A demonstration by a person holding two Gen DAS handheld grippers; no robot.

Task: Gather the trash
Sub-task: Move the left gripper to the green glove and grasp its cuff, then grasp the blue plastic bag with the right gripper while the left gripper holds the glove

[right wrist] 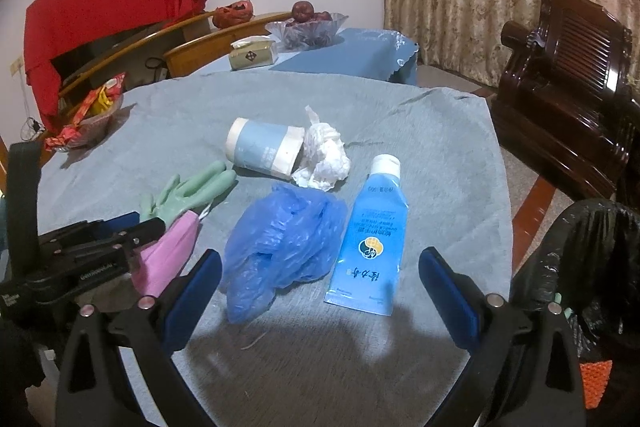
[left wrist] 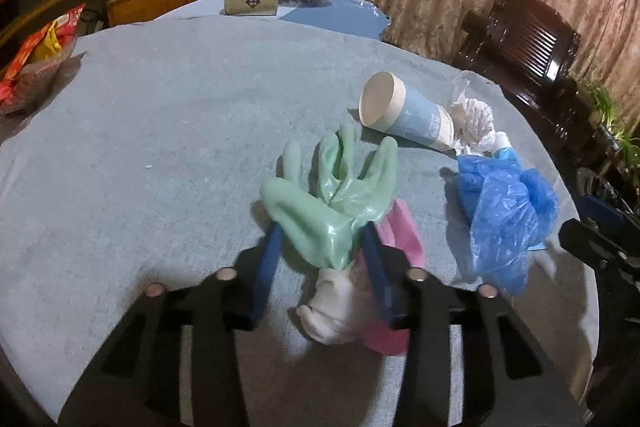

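A green rubber glove lies on the grey-blue tablecloth, partly over a pink glove. My left gripper is shut on the green glove; its blue pads pinch the bunched wrist part, and a white cuff trails toward the camera. The right wrist view shows that left gripper at the left, on the green glove. My right gripper stands open above the cloth, holding nothing. Ahead of it lie a crumpled blue plastic bag, a blue pouch, a tipped paper cup and a tissue wad.
A bin lined with a black bag stands off the table's right edge. A snack bowl sits at the far left. A tissue box and fruit bowl rest on a farther table. A dark wooden chair stands right.
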